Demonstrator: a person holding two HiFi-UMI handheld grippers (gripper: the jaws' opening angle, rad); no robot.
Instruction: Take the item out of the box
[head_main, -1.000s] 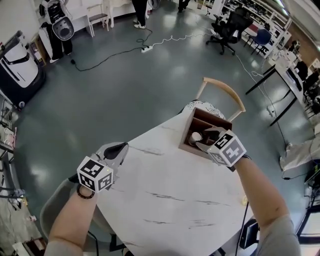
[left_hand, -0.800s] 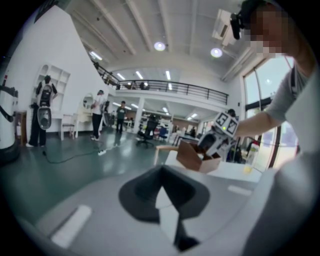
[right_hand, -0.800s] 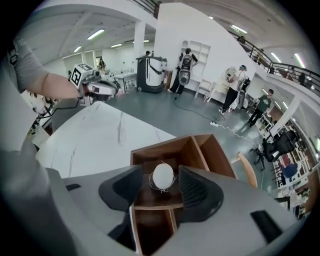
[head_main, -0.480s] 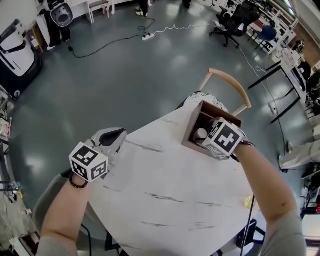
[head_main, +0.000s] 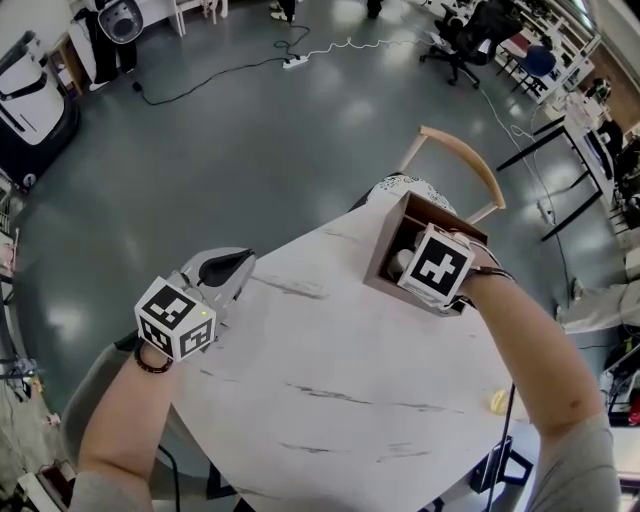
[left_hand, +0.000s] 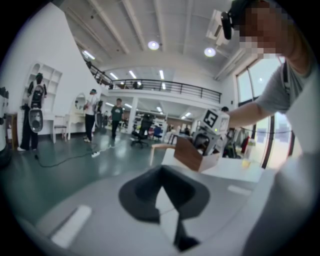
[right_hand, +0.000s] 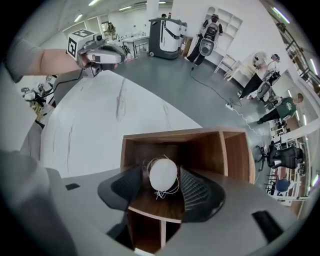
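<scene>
A brown wooden box (head_main: 385, 255) stands at the far right of the white marble table (head_main: 320, 380). My right gripper (head_main: 425, 262) points straight down into it, its marker cube covering much of the opening. In the right gripper view a round white item (right_hand: 163, 175) wrapped in loose thread rests on the box's inner shelf (right_hand: 150, 202), between the ribbed pads (right_hand: 195, 190) of the right gripper (right_hand: 162, 184). The jaws have just been opening and stand wide, the pads not pressing the item. My left gripper (head_main: 228, 270) hovers over the table's left edge, tips together, holding nothing.
A wooden chair (head_main: 460, 165) stands just behind the box. A small yellow thing (head_main: 497, 402) lies near the table's right edge. A grey seat (head_main: 100, 390) sits under my left arm. The grey floor (head_main: 250, 150) carries a cable, with desks and office chairs at the far right.
The right gripper has sunk deeper into the box and tipped over to point down, its cube now above the opening. The left gripper has drifted slightly toward the table's near left.
</scene>
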